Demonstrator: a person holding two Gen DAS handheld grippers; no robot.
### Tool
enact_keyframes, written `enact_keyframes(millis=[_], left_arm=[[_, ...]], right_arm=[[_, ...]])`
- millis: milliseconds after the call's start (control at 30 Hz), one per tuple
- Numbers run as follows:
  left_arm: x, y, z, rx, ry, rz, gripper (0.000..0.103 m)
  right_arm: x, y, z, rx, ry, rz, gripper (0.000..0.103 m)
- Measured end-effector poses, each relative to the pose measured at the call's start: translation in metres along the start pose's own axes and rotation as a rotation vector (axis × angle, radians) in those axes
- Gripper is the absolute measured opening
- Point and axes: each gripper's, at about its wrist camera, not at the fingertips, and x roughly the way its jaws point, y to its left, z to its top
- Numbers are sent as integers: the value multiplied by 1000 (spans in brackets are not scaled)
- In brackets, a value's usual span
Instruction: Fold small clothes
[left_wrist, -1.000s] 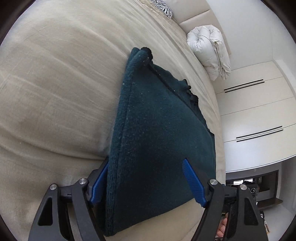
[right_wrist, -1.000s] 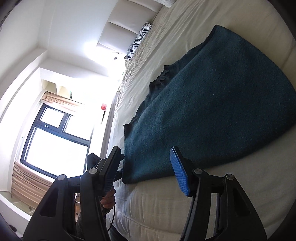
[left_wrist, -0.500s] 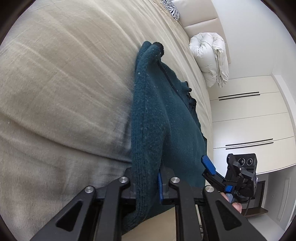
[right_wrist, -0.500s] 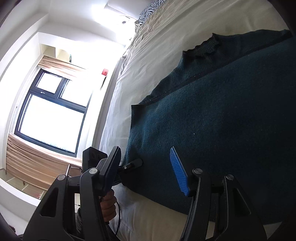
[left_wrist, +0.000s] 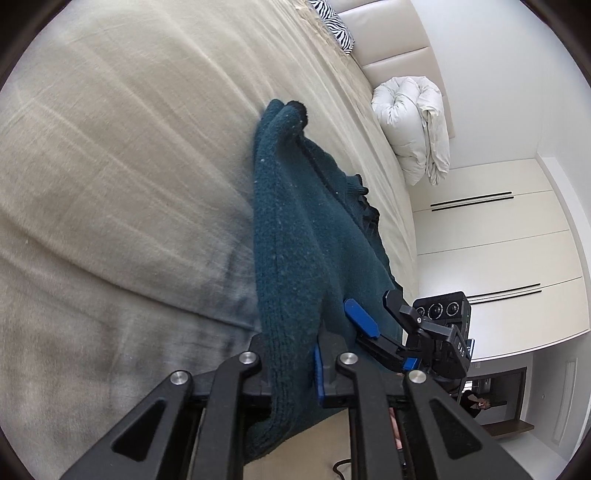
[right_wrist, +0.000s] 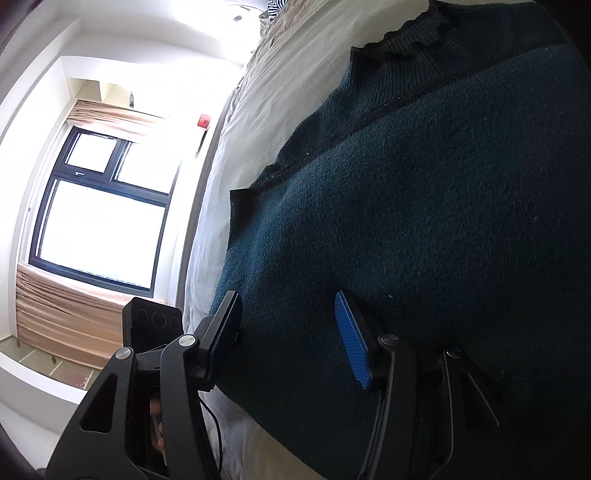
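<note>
Left claw (left_wrist: 291, 365) is pointing down at a slant over the bed (left_wrist: 110, 166), tilted toward the mattress. It has just been closing, and it is now clenched on the near edge of the sweater (left_wrist: 295, 236): a bunched fold of dark teal knit is sitting pinched between the pads, with a loose end hanging below them.

Right claw (right_wrist: 291, 332) is also angling downward, coming in just beside the left one; in the left wrist view it is showing at lower right (left_wrist: 373, 314), tips over the sweater's near hem. Its jaws are standing partly apart and have been narrowing slightly. Knit (right_wrist: 406, 221) is lying between the two fingers, but the pads are not pressing on it, so it is released, not grasping.

The sweater is lying on the bed near its front edge. From the left view its long axis is running away from the claw toward the headboard (left_wrist: 388, 37), lifted into a ridge along the gripped edge. In the right view the ribbed collar (right_wrist: 413, 37) is sitting at the far end.
</note>
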Motion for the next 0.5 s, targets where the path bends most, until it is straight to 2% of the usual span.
enact_keyframes(millis=[100,267,367,500], left_arm=[[-5,-24,1,46,-11,20,14],[8,-83,-1,152,-4,34,14],[36,-129,-8,241,24,44,14],[98,-186,-27,349,99,38,14]], right_arm=[[-15,-6,3,58,-31,48,55],[-63,-27,8,121,-106,140,63],[-102,-47,13,159,-171,186,66],[-146,-77,18,209,-225,230,69]])
